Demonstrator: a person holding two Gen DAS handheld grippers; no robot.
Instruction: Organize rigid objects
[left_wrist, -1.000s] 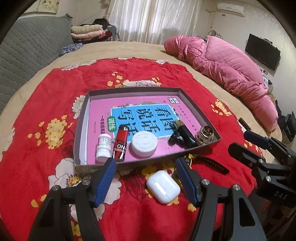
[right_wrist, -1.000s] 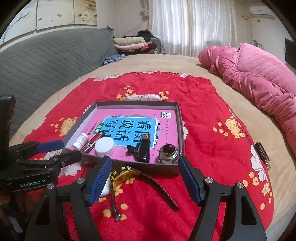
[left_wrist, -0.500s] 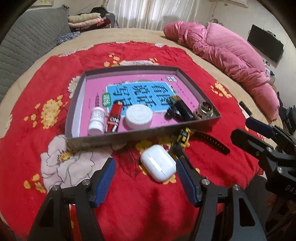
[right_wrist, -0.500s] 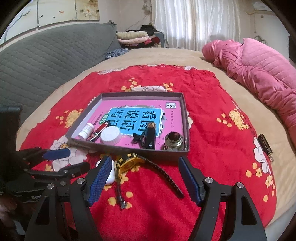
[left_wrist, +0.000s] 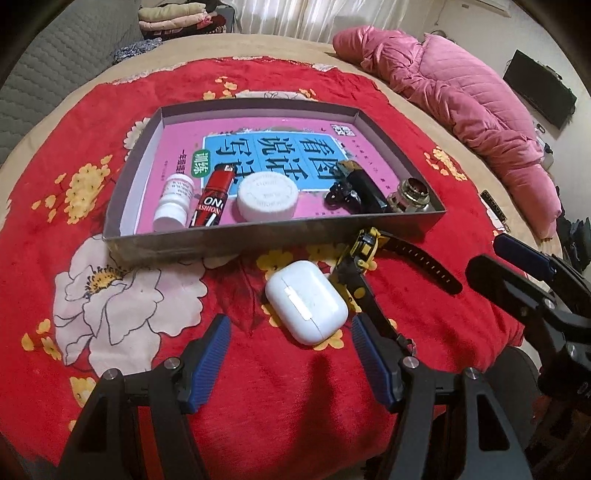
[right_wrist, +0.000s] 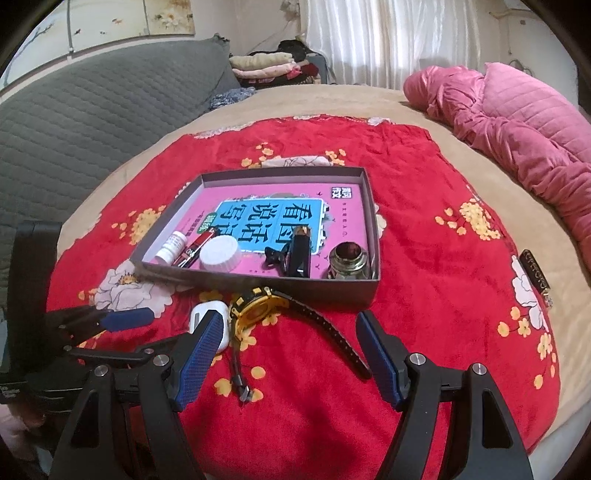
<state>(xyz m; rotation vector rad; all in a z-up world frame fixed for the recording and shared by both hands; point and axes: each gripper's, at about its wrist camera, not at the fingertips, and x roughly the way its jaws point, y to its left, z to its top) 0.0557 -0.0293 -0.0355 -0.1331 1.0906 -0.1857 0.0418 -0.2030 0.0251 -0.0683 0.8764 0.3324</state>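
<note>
A shallow grey box (left_wrist: 273, 236) (right_wrist: 288, 286) lies on a red flowered blanket. It holds a pink book, a white pill bottle (left_wrist: 173, 201), a red lighter (left_wrist: 213, 201), a white round lid (left_wrist: 266, 196), a black clip and case (left_wrist: 356, 186) and a metal jar (left_wrist: 412, 194). A white earbud case (left_wrist: 306, 301) (right_wrist: 205, 314) and a yellow-black watch (left_wrist: 364, 247) (right_wrist: 260, 308) lie in front of the box. My left gripper (left_wrist: 290, 356) is open just short of the earbud case. My right gripper (right_wrist: 290, 354) is open, just short of the watch.
A pink quilt (left_wrist: 461, 96) lies at the right on the round beige bed. A grey padded headboard (right_wrist: 92, 110) stands at the left. Folded clothes (right_wrist: 269, 64) sit at the back. A small dark case (right_wrist: 535, 275) lies near the right edge of the blanket.
Both grippers have tilted downward and drawn back slightly. The earbud case now sits between my left fingertips' line. Nothing was grasped.
</note>
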